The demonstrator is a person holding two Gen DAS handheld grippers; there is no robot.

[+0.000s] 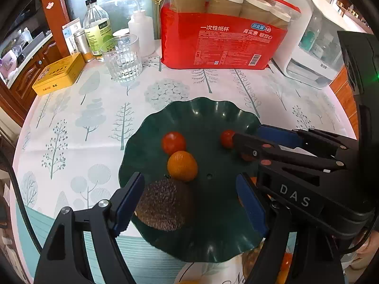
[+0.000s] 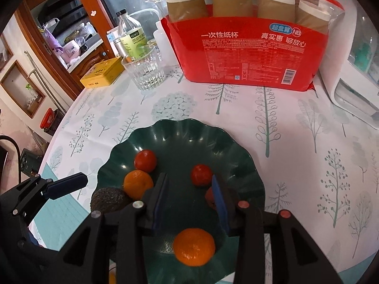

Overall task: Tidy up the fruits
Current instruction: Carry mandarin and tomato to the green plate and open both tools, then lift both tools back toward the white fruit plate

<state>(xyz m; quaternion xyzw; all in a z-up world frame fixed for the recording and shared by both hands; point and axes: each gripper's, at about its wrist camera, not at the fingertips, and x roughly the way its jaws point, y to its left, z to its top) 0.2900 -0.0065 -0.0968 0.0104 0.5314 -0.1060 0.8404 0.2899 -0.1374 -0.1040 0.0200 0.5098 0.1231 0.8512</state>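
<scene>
Resting in a dark green scalloped plate (image 2: 236, 146) are the fruits: two red tomatoes, one (image 2: 145, 161) toward the plate's far left and another (image 2: 201, 174) nearer the middle, an orange mandarin (image 2: 137, 184) touching the first tomato, a dark, rough-skinned avocado (image 2: 107, 198) at the near left rim beside that mandarin, and a second mandarin (image 2: 194, 246) at the near edge. A further reddish fruit (image 2: 209, 196) is mostly hidden behind a blue pad and cannot be told for sure.

Over the plate the right gripper (image 2: 190, 203) points steeply down, its fingers (image 2: 160, 203) parted a little and pressing on nothing; the near mandarin lies below the gap, apart from the pads. The left gripper (image 1: 189, 201) stands wide open above the avocado (image 1: 163, 204), with bare plate between its blue pads, and nothing is held.

Under the plate, the surface (image 1: 83, 123) carries a white cloth printed with pale trees. Behind it stand a ribbed drinking glass (image 1: 122, 58), a yellow tin (image 1: 59, 73), a clear bottle with a green label (image 1: 97, 28), a red pack of paper cups (image 1: 222, 30) and a white appliance (image 1: 312, 42) at the far right.
</scene>
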